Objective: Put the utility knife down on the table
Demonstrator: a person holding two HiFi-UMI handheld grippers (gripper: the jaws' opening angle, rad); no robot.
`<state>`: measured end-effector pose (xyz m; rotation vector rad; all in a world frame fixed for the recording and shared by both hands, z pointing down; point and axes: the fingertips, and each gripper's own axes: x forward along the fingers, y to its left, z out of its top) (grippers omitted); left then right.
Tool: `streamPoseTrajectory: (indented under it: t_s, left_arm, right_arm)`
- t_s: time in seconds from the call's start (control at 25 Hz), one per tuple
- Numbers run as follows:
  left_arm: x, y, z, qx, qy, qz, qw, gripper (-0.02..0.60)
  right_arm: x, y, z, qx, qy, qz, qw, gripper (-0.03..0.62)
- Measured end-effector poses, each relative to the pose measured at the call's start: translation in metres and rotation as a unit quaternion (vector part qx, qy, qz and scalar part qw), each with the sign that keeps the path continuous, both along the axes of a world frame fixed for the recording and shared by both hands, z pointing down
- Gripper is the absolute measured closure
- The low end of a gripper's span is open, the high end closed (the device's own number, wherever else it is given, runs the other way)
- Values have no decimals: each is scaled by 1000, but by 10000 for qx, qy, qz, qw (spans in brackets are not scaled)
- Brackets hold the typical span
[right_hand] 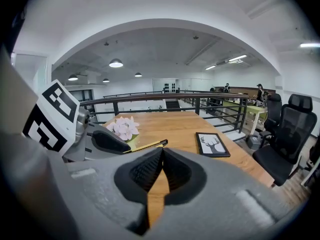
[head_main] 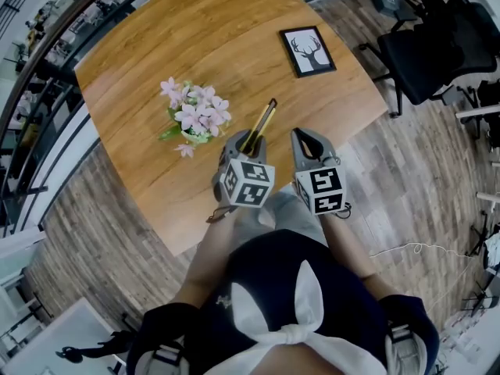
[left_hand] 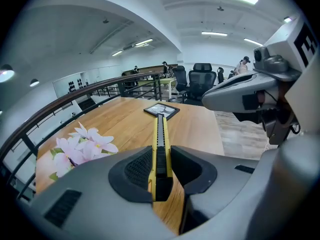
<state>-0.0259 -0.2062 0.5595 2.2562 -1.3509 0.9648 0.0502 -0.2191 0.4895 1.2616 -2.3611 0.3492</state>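
One risk I see: my left gripper [left_hand: 161, 166] pinches the utility knife [left_hand: 160, 140] by its rear end, above the table [head_main: 211, 45], so opening too high could bounce it toward the flowers [head_main: 195, 116], while my right gripper [right_hand: 161, 156], jaws pressed together, holds nothing.

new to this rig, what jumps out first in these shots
The yellow and black utility knife clamped in the left gripper, sticking out over the wooden table, draws the eye first. Just left of it in the head view sits a bunch of pink flowers, and a framed deer picture lies near the table's far right edge. The right gripper hangs beside the left one, jaws together and empty.
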Motion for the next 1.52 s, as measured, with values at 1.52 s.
streamPoseTrajectory:
  t_s: [1.52]
  left_arm:
    - [6, 8, 101, -628, -316, 170, 9974, 454]
  right_arm:
    - [5, 0, 29, -344, 124, 20, 9993, 595]
